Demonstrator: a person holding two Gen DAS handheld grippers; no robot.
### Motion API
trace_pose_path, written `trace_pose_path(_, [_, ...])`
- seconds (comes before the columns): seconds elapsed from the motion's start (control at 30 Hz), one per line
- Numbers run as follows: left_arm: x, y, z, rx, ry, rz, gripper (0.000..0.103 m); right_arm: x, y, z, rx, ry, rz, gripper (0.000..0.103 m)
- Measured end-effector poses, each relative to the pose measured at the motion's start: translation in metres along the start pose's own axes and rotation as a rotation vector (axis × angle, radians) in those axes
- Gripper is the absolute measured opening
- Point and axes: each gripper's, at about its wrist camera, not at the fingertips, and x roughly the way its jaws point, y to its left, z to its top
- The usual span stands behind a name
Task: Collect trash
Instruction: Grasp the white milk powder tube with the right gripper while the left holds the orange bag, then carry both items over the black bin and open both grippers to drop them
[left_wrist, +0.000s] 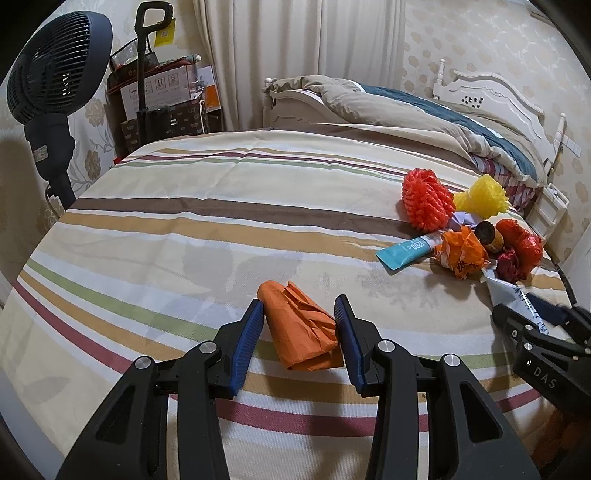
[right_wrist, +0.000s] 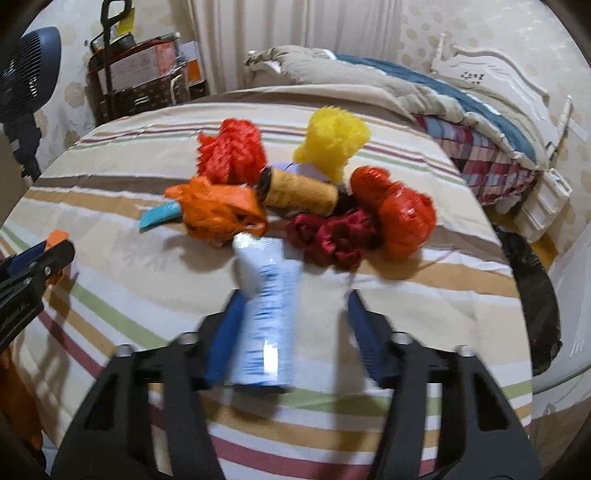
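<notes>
Left wrist view: left gripper (left_wrist: 299, 317) clamped on folded orange paper bag (left_wrist: 301, 328) over striped bedsheet (left_wrist: 184, 221); trash pile at 2 o'clock.

Right wrist view: right gripper (right_wrist: 293, 325) blurred, pale blue-and-white tube (right_wrist: 267, 314) between jaws, right pad apart; grip unclear.

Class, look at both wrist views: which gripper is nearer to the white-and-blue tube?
Right. The right gripper has the white-and-blue tube between its fingers; the left gripper sits apart, around a folded orange bag.
</notes>
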Motion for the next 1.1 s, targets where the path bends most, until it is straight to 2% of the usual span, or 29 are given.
trace_pose_path(0.03, [0.000,0.000,0.000,0.000,-0.001,0.000,0.042,-0.001,0.000,-0.001,0.003,-0.003,0.019,0.038])
trace_pose_path(0.07, [0.000,0.000,0.000,0.001,-0.002,0.001,0.042,-0.001,0.000,-0.001,0.000,-0.002,0.021,0.029])
trace_pose_path(0.1, [0.000,-0.001,0.000,0.001,-0.004,0.001,0.042,-0.002,0.000,-0.001,-0.007,-0.003,0.027,0.027])
trace_pose_path(0.33, [-0.005,-0.001,0.000,-0.002,-0.021,-0.002,0.042,-0.015,-0.002,-0.009,-0.013,-0.024,0.066,0.024])
trace_pose_path(0.57, [-0.014,-0.008,0.001,-0.015,-0.036,-0.043,0.042,-0.037,-0.013,-0.009,-0.005,-0.083,0.058,0.024])
trace_pose_path(0.87, [-0.031,-0.045,0.010,0.029,-0.094,-0.112,0.042,-0.054,-0.068,-0.007,0.102,-0.136,-0.003,0.024])
trace_pose_path(1.1, [-0.035,-0.101,0.021,0.101,-0.121,-0.196,0.042,-0.060,-0.119,-0.011,0.193,-0.161,-0.074,0.024])
